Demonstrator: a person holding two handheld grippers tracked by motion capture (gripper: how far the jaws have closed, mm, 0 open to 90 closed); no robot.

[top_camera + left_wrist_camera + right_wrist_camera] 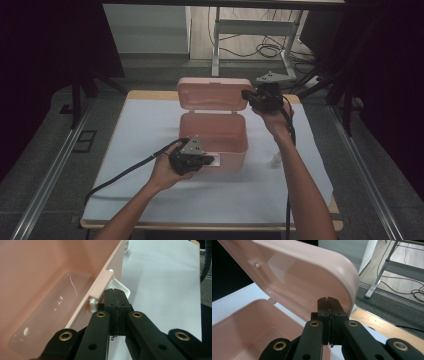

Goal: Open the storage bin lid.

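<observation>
I've got both grippers closed empty: left gripper [204, 161] braces the pink box [215, 131] at its front latch [117, 286], right gripper [246, 95] nudges its lid [214, 93] open.

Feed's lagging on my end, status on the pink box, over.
Both grippers shut: left gripper at front latch, right gripper at raised lid. Pink box open. Nothing in the way.
</observation>
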